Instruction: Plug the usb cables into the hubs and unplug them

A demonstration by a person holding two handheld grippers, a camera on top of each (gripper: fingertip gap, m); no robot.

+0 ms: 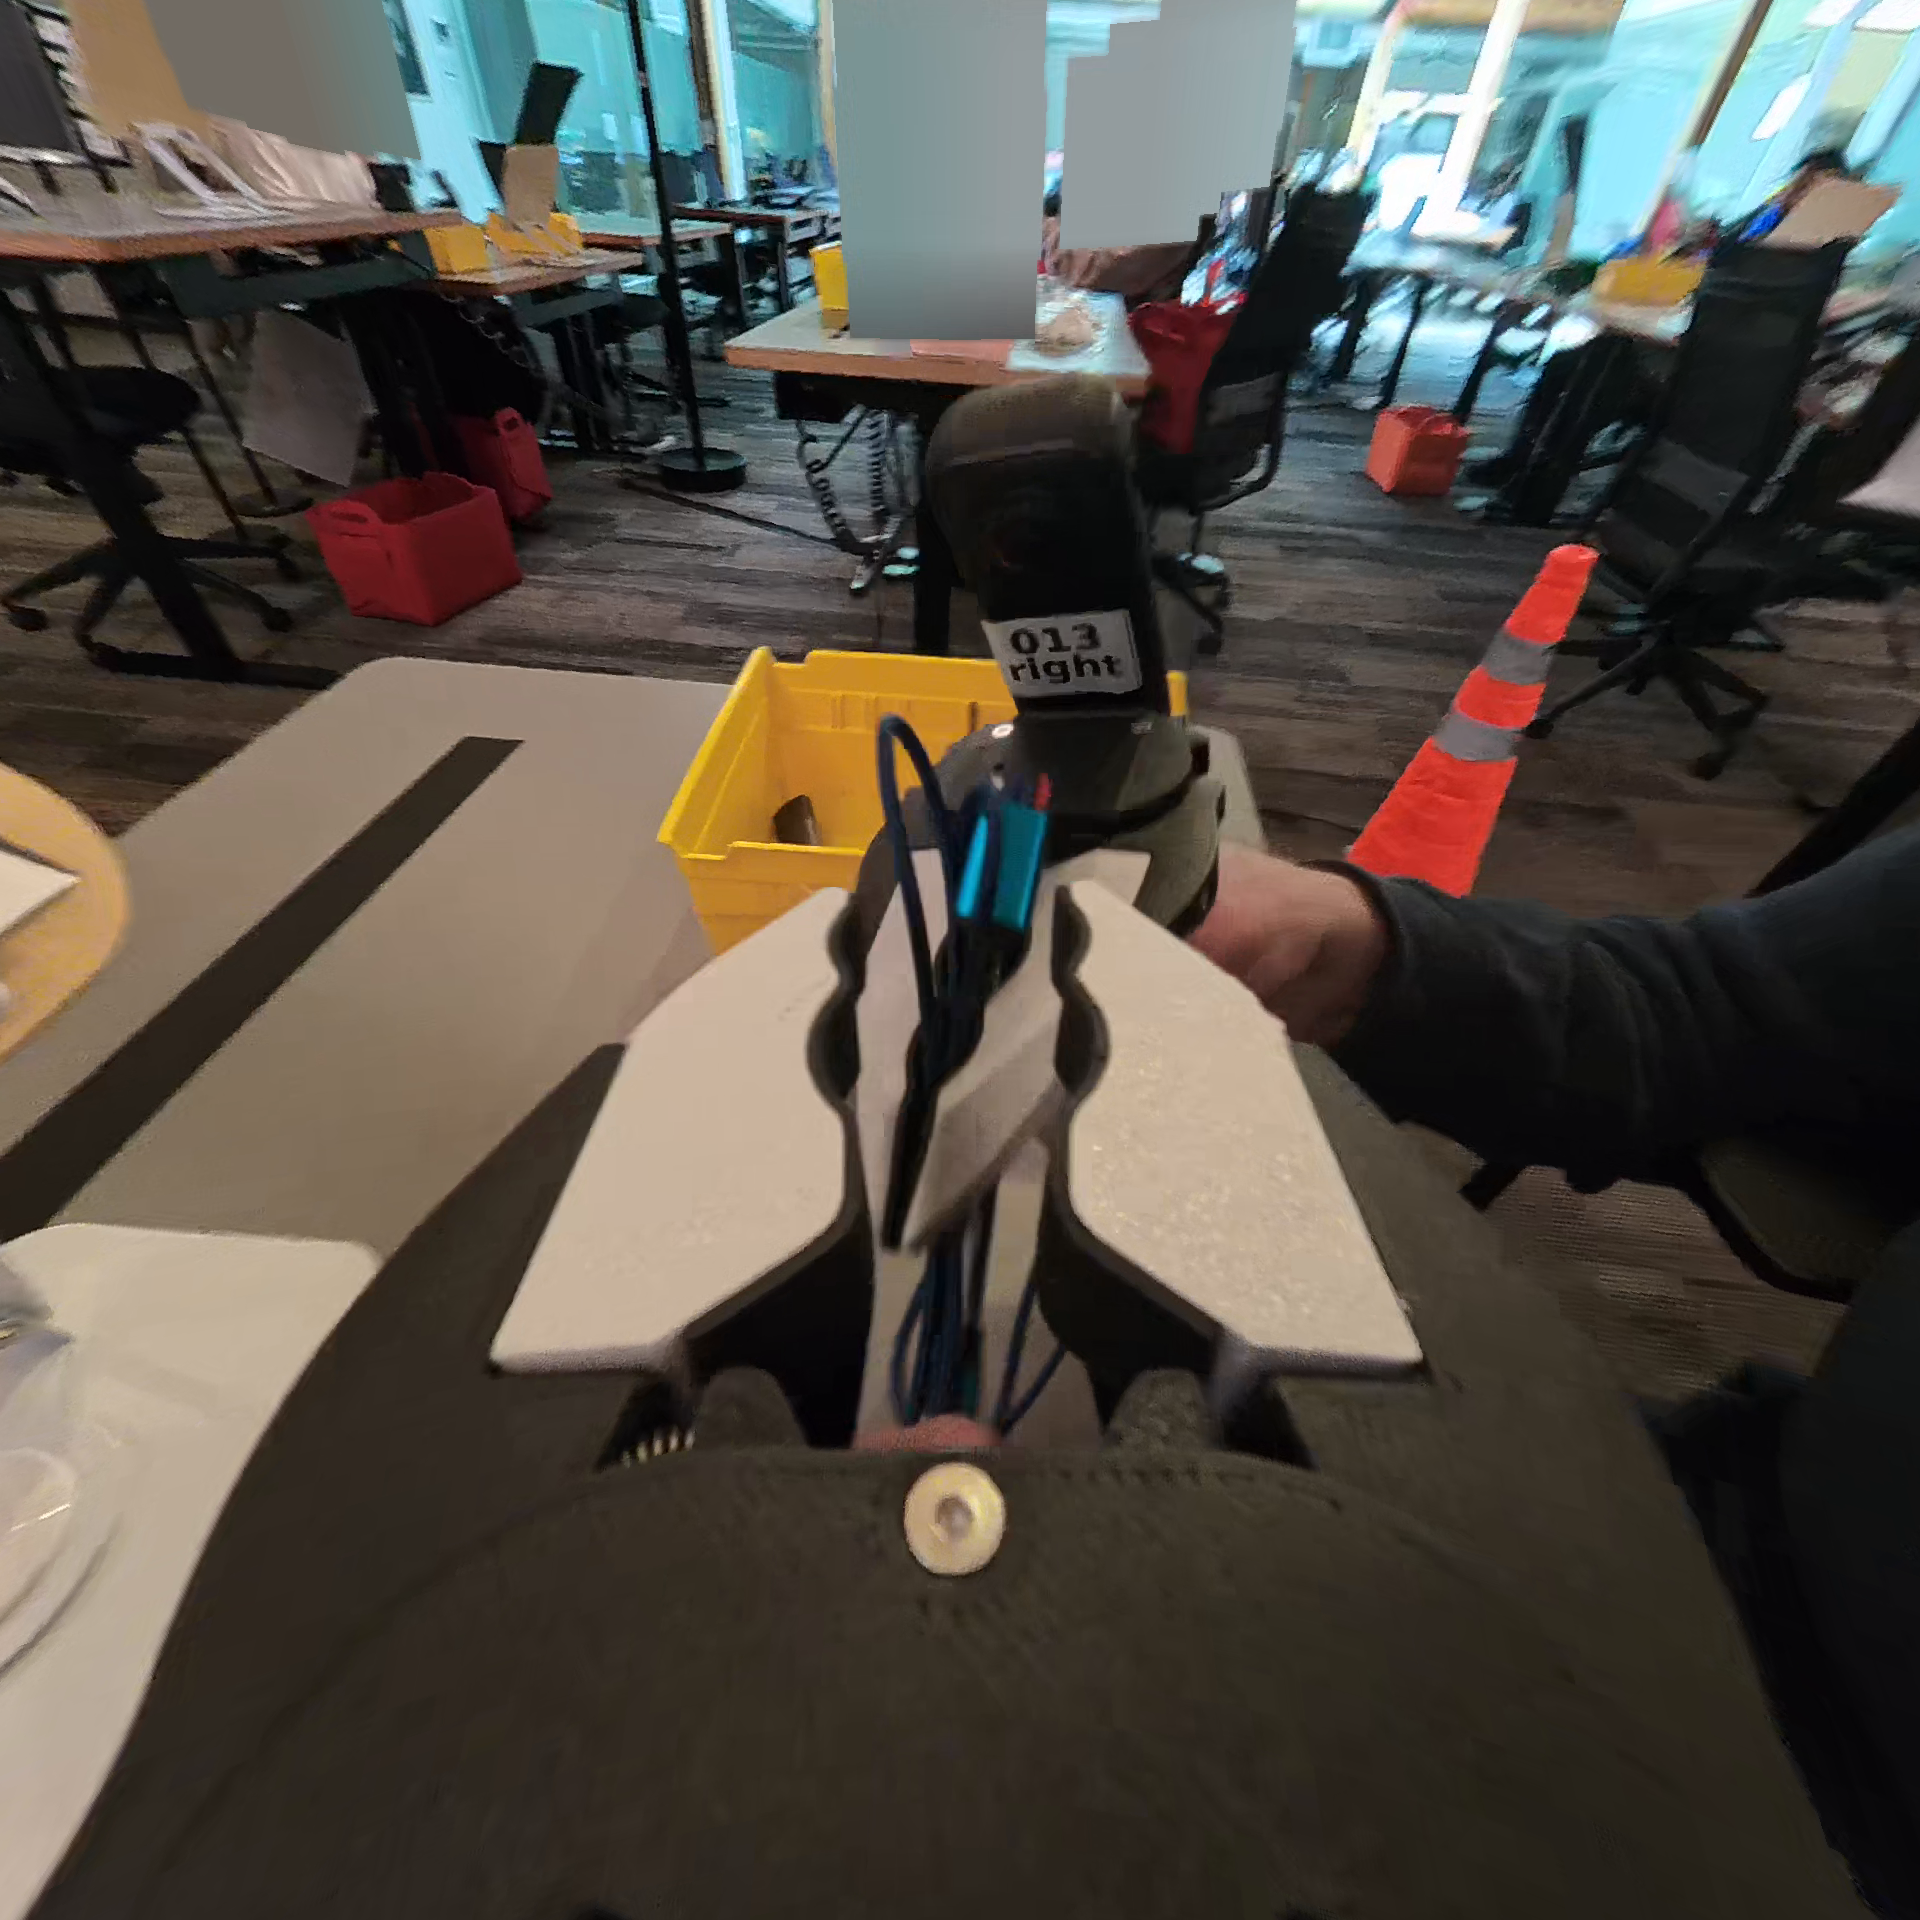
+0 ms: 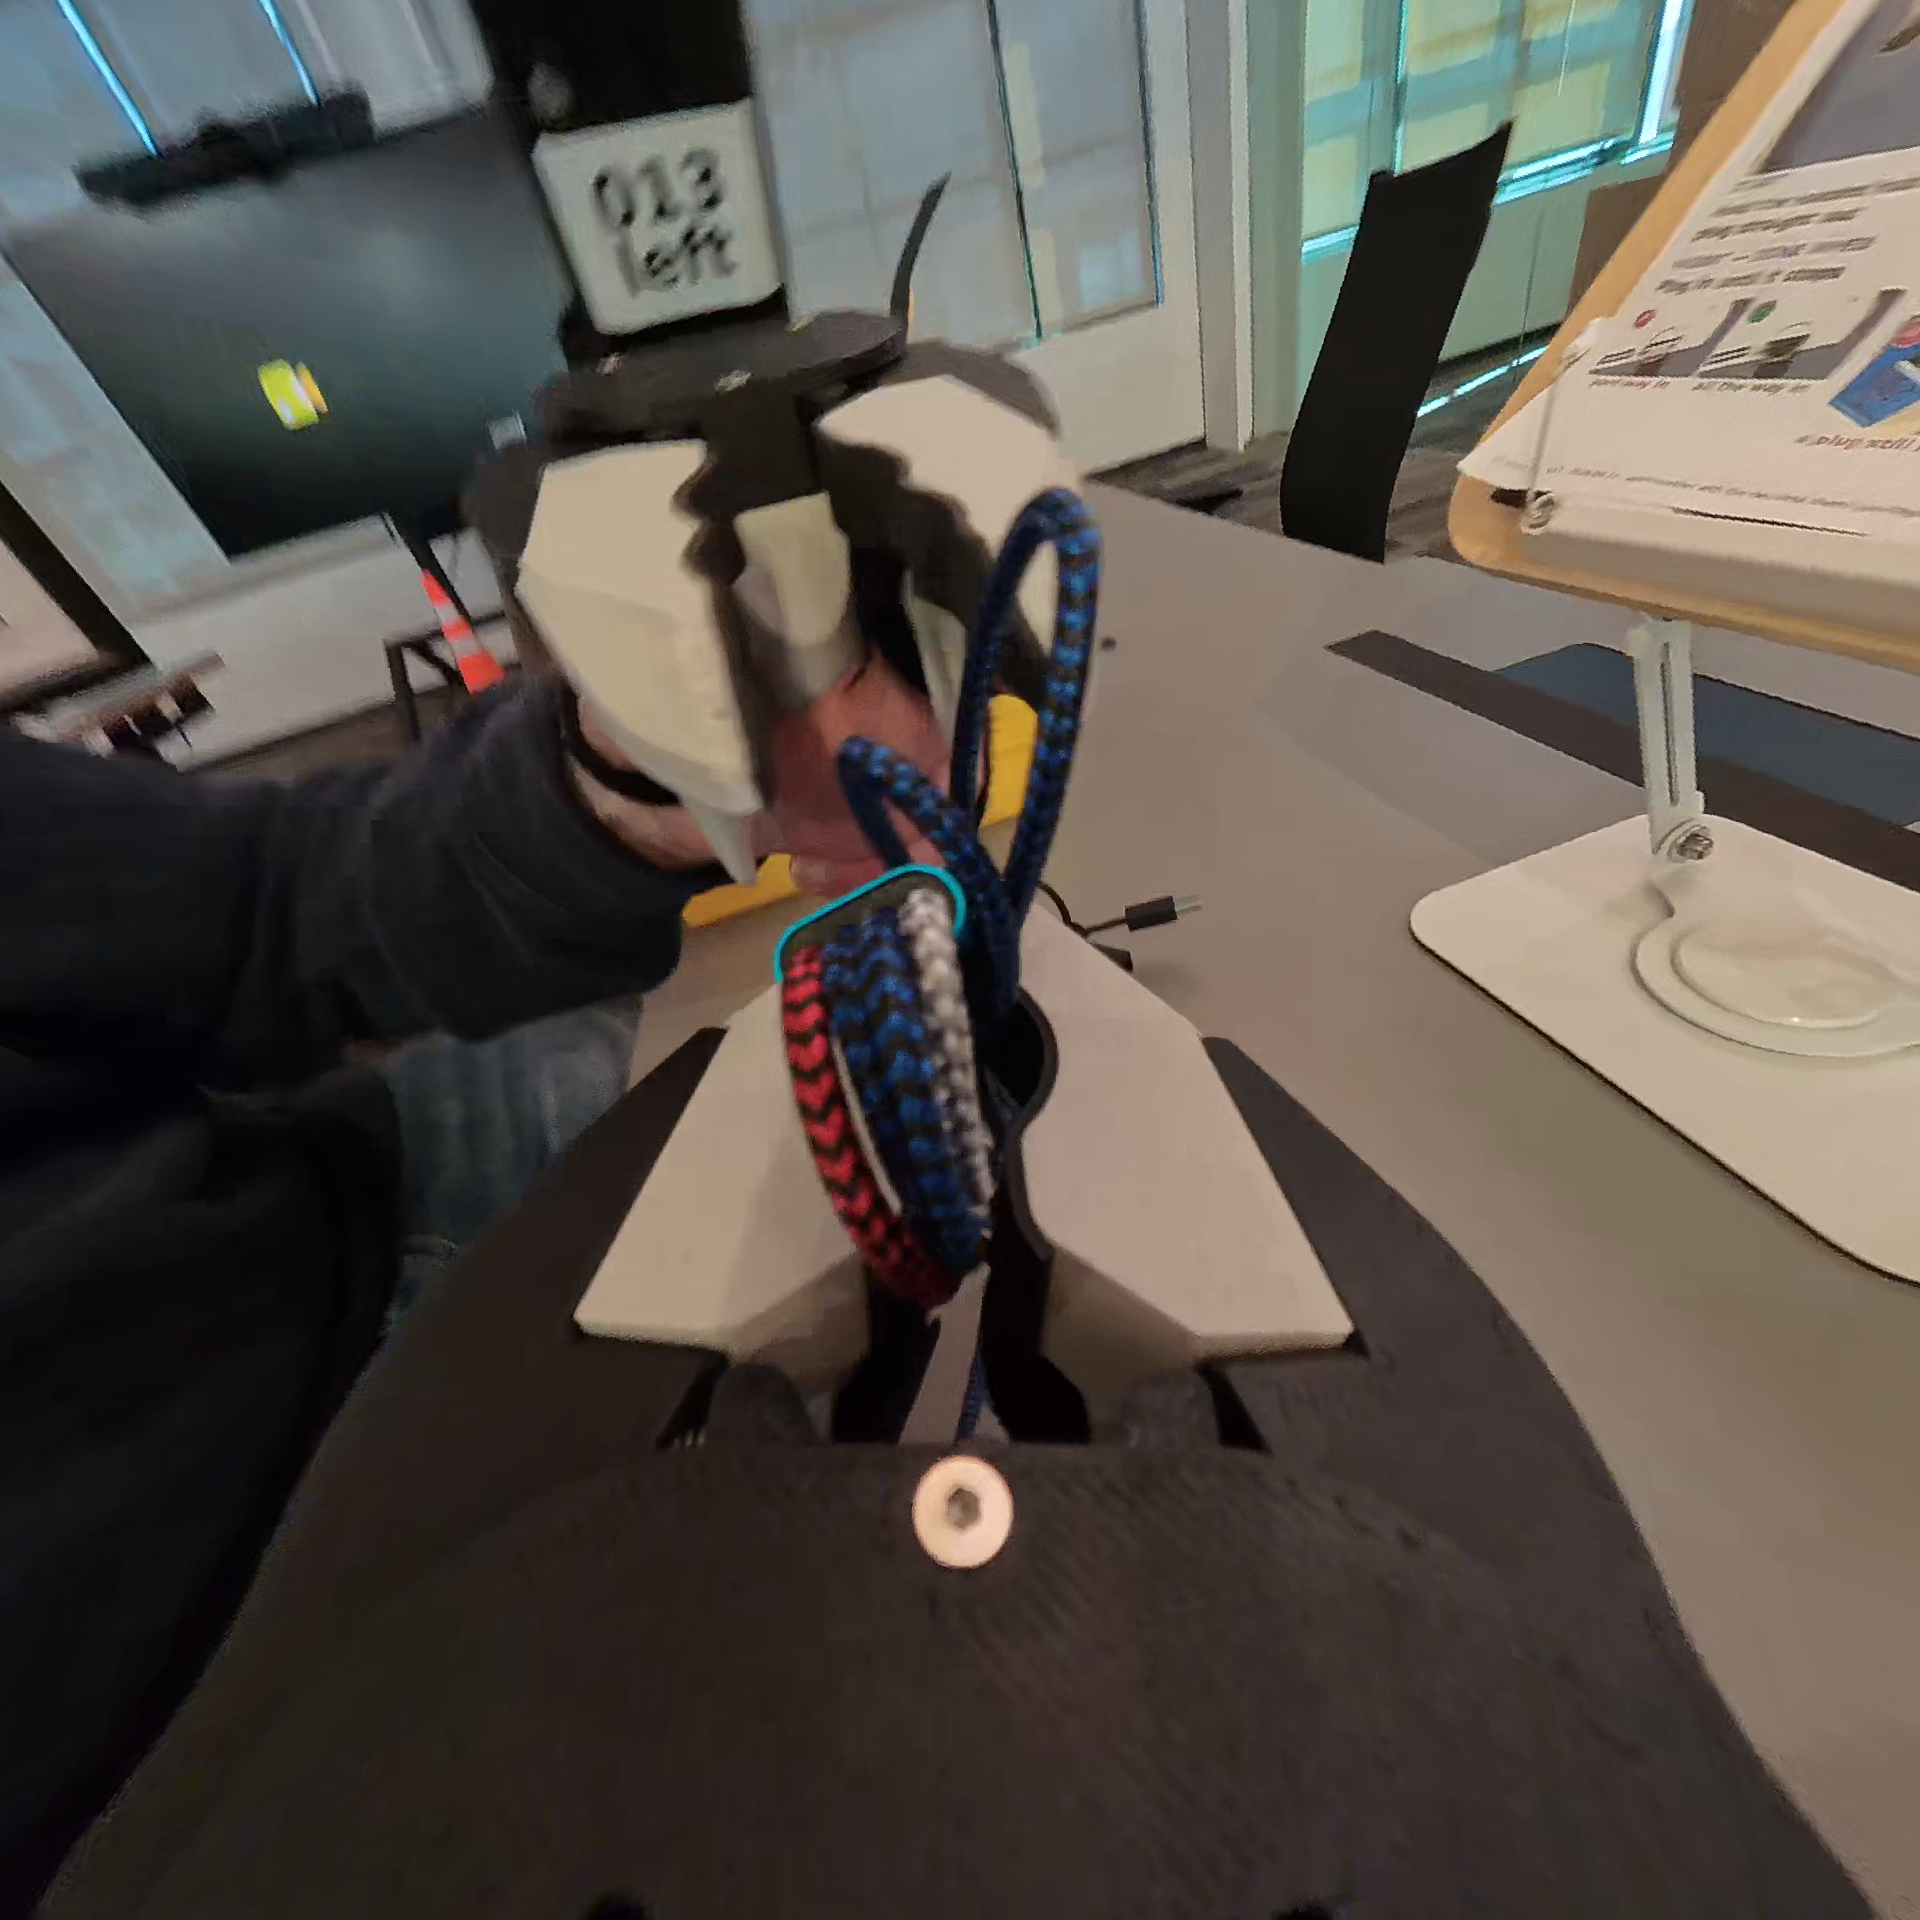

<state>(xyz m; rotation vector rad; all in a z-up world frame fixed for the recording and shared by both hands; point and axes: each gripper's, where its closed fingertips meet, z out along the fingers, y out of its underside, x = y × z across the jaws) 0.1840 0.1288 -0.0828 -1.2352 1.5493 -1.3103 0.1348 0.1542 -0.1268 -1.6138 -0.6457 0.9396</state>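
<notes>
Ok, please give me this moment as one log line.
left tongs: open | right tongs: shut on teal hub | cables: red, blue, grey, plugged in

Window-lit office, desks [image 1: 218, 234], dark floor [image 1: 644, 582]

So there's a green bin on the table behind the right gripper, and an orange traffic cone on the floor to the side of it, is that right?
Not quite: the bin is yellow, not green. The left wrist view shows it on the table behind the right gripper, with the orange traffic cone on the floor to the side, as you said.
</notes>
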